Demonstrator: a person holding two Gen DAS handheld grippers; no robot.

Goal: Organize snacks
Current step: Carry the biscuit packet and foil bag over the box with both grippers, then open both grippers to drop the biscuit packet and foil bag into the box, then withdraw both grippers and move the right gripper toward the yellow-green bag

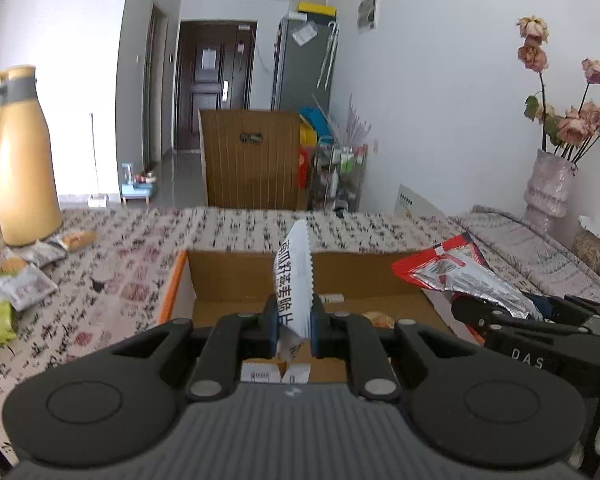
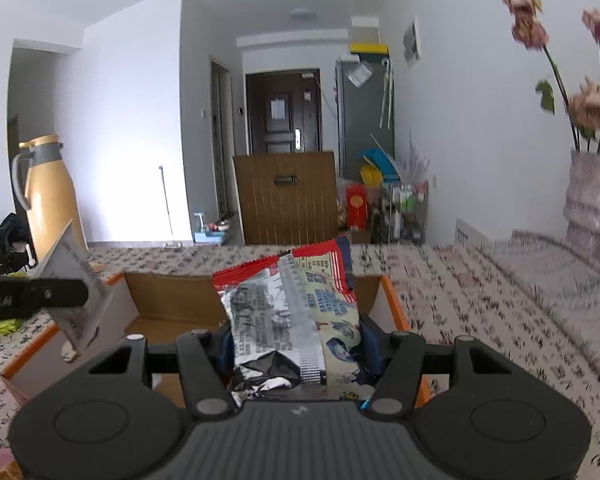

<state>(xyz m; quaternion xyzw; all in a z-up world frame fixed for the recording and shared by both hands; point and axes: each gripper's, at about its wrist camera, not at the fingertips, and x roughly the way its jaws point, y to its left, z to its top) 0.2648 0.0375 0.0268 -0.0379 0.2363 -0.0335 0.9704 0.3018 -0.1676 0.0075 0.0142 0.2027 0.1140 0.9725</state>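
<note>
My left gripper (image 1: 293, 320) is shut on a thin white snack packet (image 1: 294, 276) with black lettering, held upright over an open cardboard box (image 1: 236, 276) with orange edges. My right gripper (image 2: 298, 344) is shut on a red and silver snack bag (image 2: 296, 312), held above the same box (image 2: 172, 296). That bag (image 1: 456, 272) and the right gripper also show at the right of the left wrist view. The white packet (image 2: 80, 292) shows at the left of the right wrist view. A few small items lie on the box floor.
A yellow thermos jug (image 1: 20, 160) stands at the table's far left, with several loose snack packets (image 1: 16, 280) beside it. A vase of dried roses (image 1: 548, 192) stands at the far right. The patterned tablecloth (image 1: 120, 272) surrounds the box.
</note>
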